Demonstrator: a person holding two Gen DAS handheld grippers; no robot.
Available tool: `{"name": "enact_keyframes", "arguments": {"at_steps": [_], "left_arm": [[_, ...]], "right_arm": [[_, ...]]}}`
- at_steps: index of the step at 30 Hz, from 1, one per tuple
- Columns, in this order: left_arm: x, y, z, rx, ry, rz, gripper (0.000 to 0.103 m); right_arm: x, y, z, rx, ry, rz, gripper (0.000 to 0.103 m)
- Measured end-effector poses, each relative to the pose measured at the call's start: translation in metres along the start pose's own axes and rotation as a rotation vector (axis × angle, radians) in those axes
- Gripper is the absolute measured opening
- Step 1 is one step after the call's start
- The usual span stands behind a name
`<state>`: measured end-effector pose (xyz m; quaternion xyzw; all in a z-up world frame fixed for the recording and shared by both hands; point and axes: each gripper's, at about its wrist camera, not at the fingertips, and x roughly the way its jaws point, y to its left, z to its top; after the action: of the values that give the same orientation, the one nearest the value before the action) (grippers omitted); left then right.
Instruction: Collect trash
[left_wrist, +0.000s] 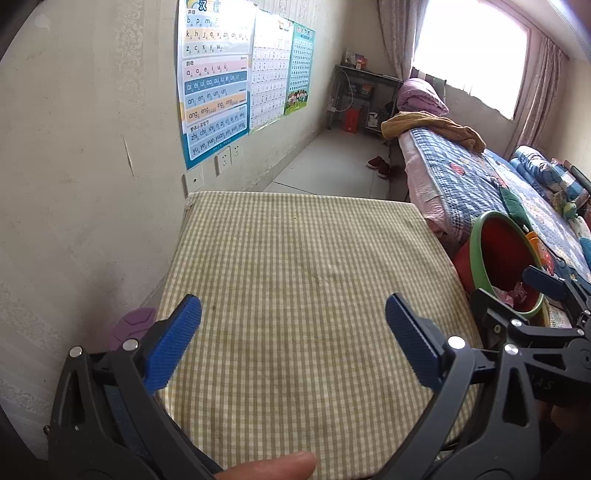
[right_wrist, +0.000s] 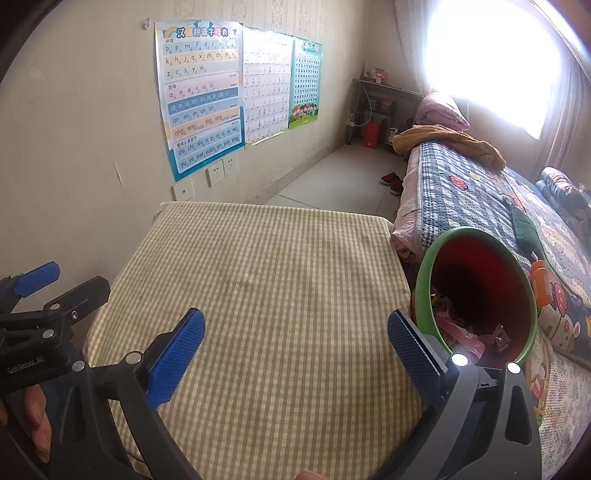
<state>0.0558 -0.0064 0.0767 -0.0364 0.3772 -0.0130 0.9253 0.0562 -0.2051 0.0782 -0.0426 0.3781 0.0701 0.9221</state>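
Observation:
A red bin with a green rim (right_wrist: 480, 291) stands off the right edge of a table covered in a green checked cloth (right_wrist: 258, 295); pink wrappers (right_wrist: 465, 336) lie inside it. The bin also shows in the left wrist view (left_wrist: 506, 258). My left gripper (left_wrist: 293, 336) is open and empty above the near part of the cloth (left_wrist: 295, 277). My right gripper (right_wrist: 295, 350) is open and empty above the cloth, its right finger beside the bin's rim. No loose trash shows on the cloth.
A wall with alphabet posters (right_wrist: 203, 96) runs along the left of the table. A bed with a blue patterned quilt (right_wrist: 480, 199) lies to the right behind the bin. Red shoes (right_wrist: 391, 181) lie on the floor. A shelf (right_wrist: 373, 110) stands in the far corner.

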Motion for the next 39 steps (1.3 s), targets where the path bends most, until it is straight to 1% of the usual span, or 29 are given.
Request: {"name": "enact_keyframes", "arguments": {"at_steps": [4,10,15,39], "left_arm": [[-0.0006,-0.0008,-0.0007,0.005,-0.005,0.017,0.098],[0.0002,-0.0008,-0.0022,-0.002,0.006,0.015,0.098],[-0.001,0.0009,-0.0025,-0.017,0.005,0.015,0.098],[-0.003,0.001,-0.0027,-0.016,-0.001,0.029,0.098]], "right_arm": [[-0.0005,-0.0013,-0.0028,0.012,-0.008,-0.005,0.096],[-0.0004,-0.0052,-0.0031,0.037,-0.006,-0.002,0.096],[-0.0007,-0.0048,-0.0012,0.034,-0.009,-0.001,0.096],[-0.0018,-0.0011,-0.003,0.024,-0.004,0.007,0.096]]}}
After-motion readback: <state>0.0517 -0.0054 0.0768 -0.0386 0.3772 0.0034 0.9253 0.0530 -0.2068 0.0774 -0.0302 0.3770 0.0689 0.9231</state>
